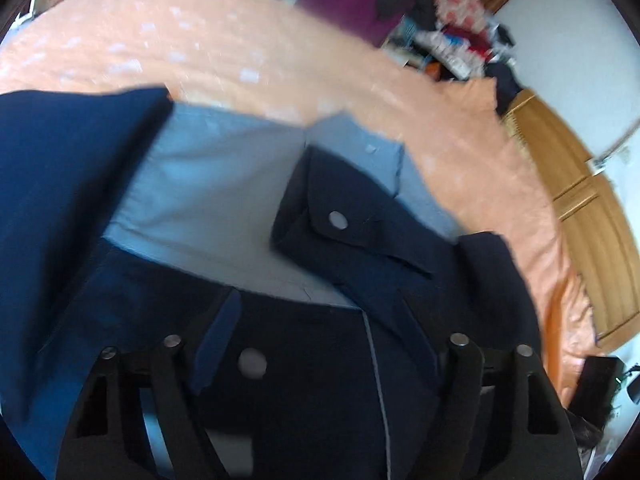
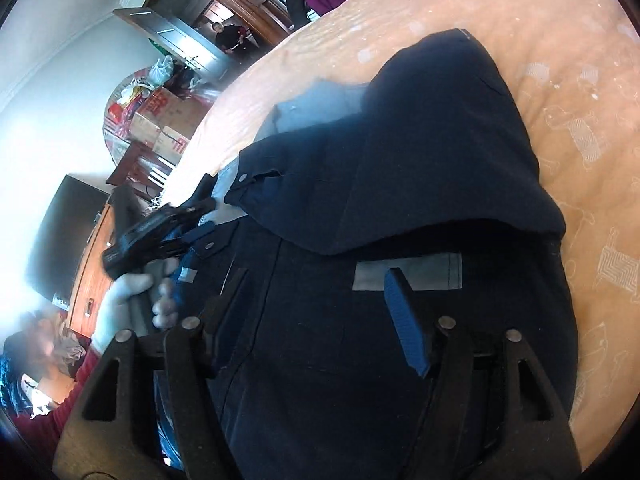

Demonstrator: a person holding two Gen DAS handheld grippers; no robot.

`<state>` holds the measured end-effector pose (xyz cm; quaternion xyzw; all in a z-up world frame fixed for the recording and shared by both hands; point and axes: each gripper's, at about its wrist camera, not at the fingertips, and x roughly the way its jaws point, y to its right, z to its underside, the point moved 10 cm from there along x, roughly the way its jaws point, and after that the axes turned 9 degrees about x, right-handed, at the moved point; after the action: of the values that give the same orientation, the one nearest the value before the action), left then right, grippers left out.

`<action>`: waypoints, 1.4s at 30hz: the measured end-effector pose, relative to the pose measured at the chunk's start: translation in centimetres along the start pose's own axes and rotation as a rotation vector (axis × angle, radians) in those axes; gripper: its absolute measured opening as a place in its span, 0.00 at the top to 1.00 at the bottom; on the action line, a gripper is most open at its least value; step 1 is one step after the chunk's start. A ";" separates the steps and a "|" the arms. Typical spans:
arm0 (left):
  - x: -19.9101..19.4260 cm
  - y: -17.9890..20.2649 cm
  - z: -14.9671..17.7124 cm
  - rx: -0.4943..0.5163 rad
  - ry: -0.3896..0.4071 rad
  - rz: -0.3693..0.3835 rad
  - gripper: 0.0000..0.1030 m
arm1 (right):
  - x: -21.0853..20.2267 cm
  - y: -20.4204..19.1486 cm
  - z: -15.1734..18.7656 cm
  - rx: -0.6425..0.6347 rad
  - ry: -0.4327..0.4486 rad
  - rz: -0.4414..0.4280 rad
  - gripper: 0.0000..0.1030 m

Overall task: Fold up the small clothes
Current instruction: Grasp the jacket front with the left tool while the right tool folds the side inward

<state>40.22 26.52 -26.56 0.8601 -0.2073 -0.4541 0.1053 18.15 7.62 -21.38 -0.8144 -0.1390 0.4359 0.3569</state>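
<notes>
The dark navy garment (image 1: 360, 264) with its pale blue lining (image 1: 208, 200) lies on the peach bedspread (image 1: 240, 52), partly folded, a flap turned over toward twelve o'clock. The left claw (image 1: 320, 360) stands spread, cloth lying loosely between the fingers, apparently to press or slide it flat. The right claw (image 2: 316, 320) is likewise released, its blue pad (image 2: 404, 320) resting on the fabric, probably steadying it. At nine o'clock in the right view, a gloved hand (image 2: 132, 296) holds the other tool.

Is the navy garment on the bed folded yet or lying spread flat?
Partly folded: the navy garment has a dark flap doubled over its body, pale lining exposed, on the orange bedspread.
</notes>
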 end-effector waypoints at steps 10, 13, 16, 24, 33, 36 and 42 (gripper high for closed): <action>4.2 -0.6 -2.1 -0.049 0.014 -0.056 0.72 | -0.4 2.2 0.9 0.002 -0.016 0.003 0.34; 4.1 -0.5 -2.9 -0.066 0.047 -0.047 0.95 | -1.3 2.6 1.0 0.004 -0.006 0.010 0.34; 0.8 -0.1 -4.0 -0.041 0.151 -0.048 0.95 | -2.8 3.2 1.0 -0.025 0.012 0.037 0.34; -3.6 -8.4 -1.9 -0.123 0.199 -0.174 0.96 | -4.5 6.8 -1.2 0.004 0.074 0.123 0.34; -1.1 -6.8 -1.1 -0.059 0.137 -0.142 0.77 | -1.2 10.2 -3.8 0.091 0.039 0.219 0.25; -1.3 -7.0 -1.1 -0.074 0.137 -0.127 0.77 | -0.6 10.2 -3.7 0.069 0.003 0.194 0.88; -0.3 -5.8 -0.4 -0.006 0.079 -0.132 0.77 | -1.5 13.5 -3.6 0.159 -0.027 0.100 0.89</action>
<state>41.86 31.79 -28.25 0.8889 -0.1446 -0.4262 0.0857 19.07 -4.41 -28.66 -0.7836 -0.0679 0.4738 0.3962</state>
